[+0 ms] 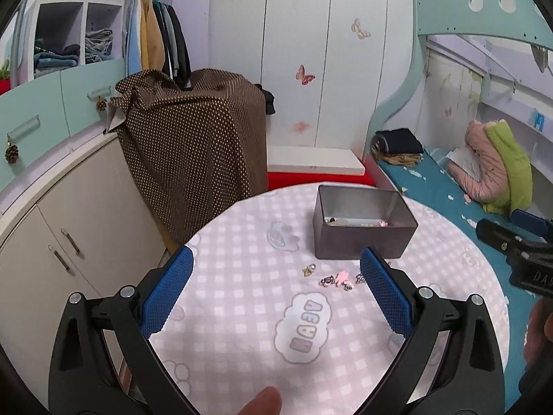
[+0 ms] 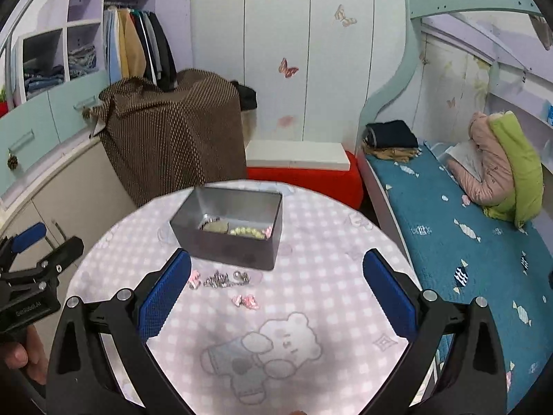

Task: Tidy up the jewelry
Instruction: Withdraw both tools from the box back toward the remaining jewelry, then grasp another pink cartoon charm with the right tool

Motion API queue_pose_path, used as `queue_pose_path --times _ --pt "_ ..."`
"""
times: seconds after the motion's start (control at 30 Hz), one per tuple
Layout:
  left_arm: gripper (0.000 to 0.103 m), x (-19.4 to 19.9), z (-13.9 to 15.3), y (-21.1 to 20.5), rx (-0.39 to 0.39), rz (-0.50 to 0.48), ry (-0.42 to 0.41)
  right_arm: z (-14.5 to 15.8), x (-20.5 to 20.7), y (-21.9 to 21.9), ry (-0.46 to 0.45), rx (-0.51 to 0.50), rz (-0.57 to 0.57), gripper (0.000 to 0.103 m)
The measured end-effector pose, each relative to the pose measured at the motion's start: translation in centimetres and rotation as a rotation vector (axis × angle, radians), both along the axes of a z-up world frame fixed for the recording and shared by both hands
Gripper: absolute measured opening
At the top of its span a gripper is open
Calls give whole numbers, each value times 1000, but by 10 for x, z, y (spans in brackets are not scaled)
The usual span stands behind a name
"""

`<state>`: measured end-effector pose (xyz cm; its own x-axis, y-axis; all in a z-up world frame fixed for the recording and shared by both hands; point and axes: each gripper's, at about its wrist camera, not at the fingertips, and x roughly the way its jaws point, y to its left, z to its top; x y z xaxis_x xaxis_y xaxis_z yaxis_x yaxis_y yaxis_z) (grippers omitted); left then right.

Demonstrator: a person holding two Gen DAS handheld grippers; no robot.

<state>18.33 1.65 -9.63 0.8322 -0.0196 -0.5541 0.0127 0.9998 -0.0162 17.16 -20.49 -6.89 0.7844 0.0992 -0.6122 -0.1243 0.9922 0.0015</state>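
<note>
An open grey metal box (image 1: pixel 363 238) (image 2: pixel 224 245) stands on a round table with a pink checked cloth (image 1: pixel 242 311) (image 2: pixel 311 276). Some jewelry lies inside the box, including a pale bead bracelet (image 2: pixel 245 231). Several small loose pieces lie on the cloth in front of the box: silver items (image 2: pixel 224 280) (image 1: pixel 326 280), pink pieces (image 2: pixel 247 301) (image 1: pixel 342 276) and a small gold piece (image 1: pixel 308 269). My left gripper (image 1: pixel 280 266) is open and empty above the cloth, short of the pieces. My right gripper (image 2: pixel 276 269) is open and empty, also short of them.
A brown dotted cover drapes over furniture (image 1: pixel 193 138) behind the table. Cabinets (image 1: pixel 86 224) stand at the left. A bed with a blue cover (image 2: pixel 466 242), folded clothes and jackets is at the right. A red stool with a white board (image 2: pixel 304 169) sits behind the table.
</note>
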Motion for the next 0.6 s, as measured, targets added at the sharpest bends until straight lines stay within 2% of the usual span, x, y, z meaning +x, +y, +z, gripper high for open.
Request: queue_pose_path --times 0.3,0.47,0.6 --pt "97 21 -32 -4 14 -33 97 -63 26 10 184 -54 70 96" --pt "97 33 -47 -4 9 -36 139 -91 44 16 251 -63 104 91" --pt "97 38 -53 -5 12 -40 157 -100 52 20 269 -59 124 86"
